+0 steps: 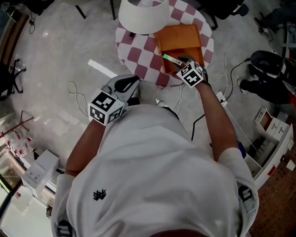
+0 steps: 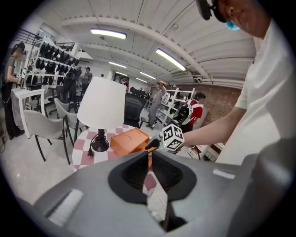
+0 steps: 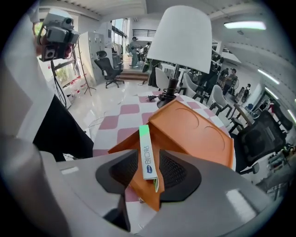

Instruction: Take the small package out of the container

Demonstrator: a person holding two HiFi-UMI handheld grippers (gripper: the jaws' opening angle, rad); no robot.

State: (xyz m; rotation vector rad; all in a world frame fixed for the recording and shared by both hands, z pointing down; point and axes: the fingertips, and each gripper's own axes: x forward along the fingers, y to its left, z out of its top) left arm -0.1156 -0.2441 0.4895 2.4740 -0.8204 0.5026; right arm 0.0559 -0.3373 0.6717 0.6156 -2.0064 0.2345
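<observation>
Head view: round table with red-and-white checked cloth (image 1: 138,54), white lampshade (image 1: 143,14) at its far side. The orange cardboard container with its lid flapped open (image 1: 180,39) sits near the table's right edge. The small slim green-and-white package (image 1: 172,59) lies at the container's near edge, not yet out. Right gripper (image 1: 181,61) is right on it. Left gripper (image 1: 128,83) hangs off the table's near edge, well apart from the box.

Left gripper view: pads pressed together at the tips, nothing between them. Container is ahead on the table, untouched by this tool.

Right gripper view: jaws spread, package (image 3: 148,157) standing on edge between the pads with a gap showing each side, so no pinch yet. It leans on the container's orange front wall, and that wall's corner also sits low between the jaws.

To do it well, I'd say:
- centre the package, close on its flat faces
- bite the upper half only, clear of the orange wall
- lift along the package's length, not sideways. The box looks light and could tip or drag
- if it drags, brace the box with the left.
</observation>
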